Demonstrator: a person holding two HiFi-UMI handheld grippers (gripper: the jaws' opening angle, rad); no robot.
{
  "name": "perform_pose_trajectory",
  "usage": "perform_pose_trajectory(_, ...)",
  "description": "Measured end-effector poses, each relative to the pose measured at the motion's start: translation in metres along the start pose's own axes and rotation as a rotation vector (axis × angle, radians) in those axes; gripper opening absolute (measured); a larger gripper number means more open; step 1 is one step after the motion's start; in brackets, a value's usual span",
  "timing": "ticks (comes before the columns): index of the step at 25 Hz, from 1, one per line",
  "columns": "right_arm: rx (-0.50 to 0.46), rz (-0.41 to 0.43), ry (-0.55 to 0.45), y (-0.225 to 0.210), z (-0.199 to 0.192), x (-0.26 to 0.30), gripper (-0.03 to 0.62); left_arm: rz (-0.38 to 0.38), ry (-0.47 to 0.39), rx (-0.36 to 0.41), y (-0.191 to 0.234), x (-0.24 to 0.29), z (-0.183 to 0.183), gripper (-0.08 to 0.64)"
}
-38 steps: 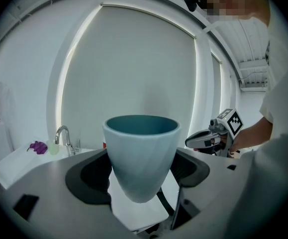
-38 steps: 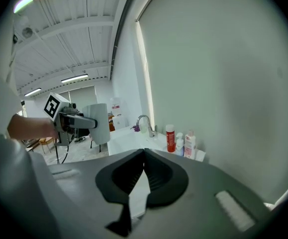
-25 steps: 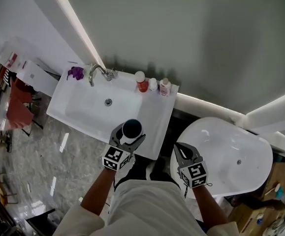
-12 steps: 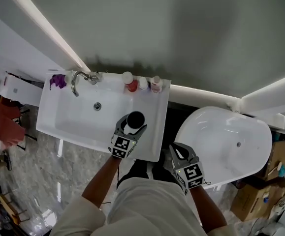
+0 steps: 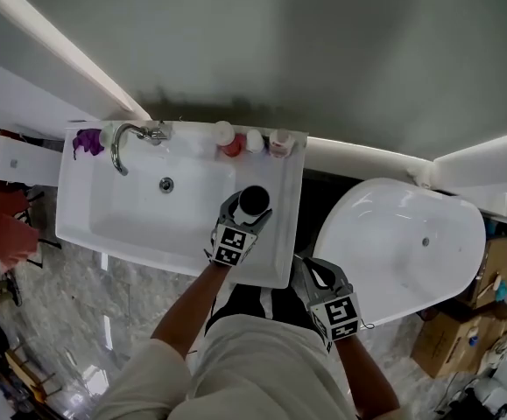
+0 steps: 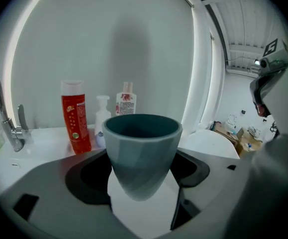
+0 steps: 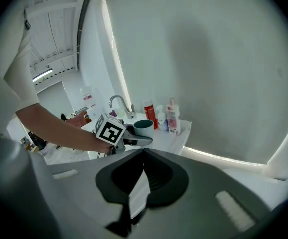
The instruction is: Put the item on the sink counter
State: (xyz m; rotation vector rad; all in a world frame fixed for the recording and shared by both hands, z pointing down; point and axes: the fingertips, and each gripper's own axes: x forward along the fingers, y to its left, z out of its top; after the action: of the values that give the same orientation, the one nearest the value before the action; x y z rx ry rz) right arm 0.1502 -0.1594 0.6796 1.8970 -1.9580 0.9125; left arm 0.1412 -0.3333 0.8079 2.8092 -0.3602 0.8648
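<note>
A dark teal cup (image 6: 142, 133) sits upright between the jaws of my left gripper (image 6: 141, 166), which is shut on its lower body. In the head view the cup (image 5: 254, 199) and left gripper (image 5: 242, 220) hang over the right-hand ledge of the white sink counter (image 5: 284, 234), a little short of the bottles at the back. My right gripper (image 5: 309, 274) stays low beside the person's body, off the counter's front right corner. Its jaws meet in the right gripper view (image 7: 144, 152) with nothing between them.
A red bottle (image 6: 75, 116), a small pump bottle (image 6: 102, 119) and a white red-labelled bottle (image 6: 126, 100) line the counter's back edge. The faucet (image 5: 127, 137) and a purple item (image 5: 85, 141) are at back left. A white bathtub (image 5: 402, 252) lies to the right.
My left gripper has carried the cup forward and rightward, from the sink's front edge onto its right ledge, closer to the bottles. The right gripper has stayed near the body.
</note>
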Motion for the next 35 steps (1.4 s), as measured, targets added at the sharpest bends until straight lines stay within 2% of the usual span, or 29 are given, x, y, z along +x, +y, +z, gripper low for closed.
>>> perform_pose_trajectory(6,0.039,-0.02,0.007,0.001,-0.002,0.006,0.011,-0.014,0.005,0.029,0.002,0.026,-0.007,0.365)
perform_pose_trajectory(17,0.071,-0.023,0.02,0.005,-0.006,0.018,0.011,-0.016,-0.017,0.016,0.008,0.042,-0.017,0.365)
perform_pose_trajectory(31,0.053,-0.025,0.018,0.009,-0.006,0.018,0.011,-0.03,0.027,0.028,0.004,0.041,-0.026,0.368)
perform_pose_trajectory(35,0.044,-0.03,0.019,0.01,-0.007,0.016,0.011,-0.04,0.041,0.015,0.002,0.04,-0.028,0.398)
